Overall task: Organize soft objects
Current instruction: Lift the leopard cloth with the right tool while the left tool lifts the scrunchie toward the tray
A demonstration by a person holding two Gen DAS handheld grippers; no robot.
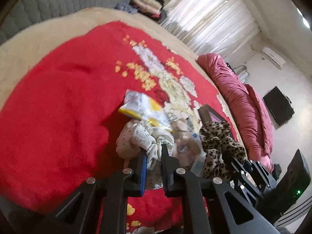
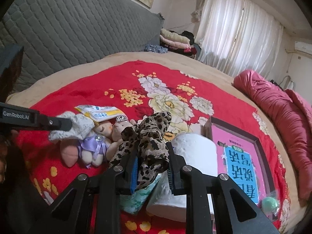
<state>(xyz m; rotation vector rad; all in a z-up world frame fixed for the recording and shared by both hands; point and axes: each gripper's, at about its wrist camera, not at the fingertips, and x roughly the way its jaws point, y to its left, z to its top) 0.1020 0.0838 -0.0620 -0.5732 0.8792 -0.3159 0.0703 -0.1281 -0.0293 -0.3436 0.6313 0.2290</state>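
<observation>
A cream, small-flowered fabric scrunchie (image 1: 136, 138) is pinched in the left tool (image 1: 153, 167), and it is held just above the red floral blanket on the bed (image 1: 48, 117). A leopard-print chiffon scrunchie (image 2: 148, 142) is draped between the fingers of the right tool (image 2: 152, 172); the blue pads are seen set apart, so whether the cloth is truly clamped cannot be told. A plush doll with a lilac bow (image 2: 93, 144), a yellow-and-white plastic packet (image 2: 101, 113), a white paper roll (image 2: 195, 152) and a pink picture book in a dark frame (image 2: 239, 156) are crowded just beside both.

It is judged that the leopard scrunchie could be dropped if the loose hold is not tightened. The packet, touching the flowered scrunchie, could be dragged along.
</observation>
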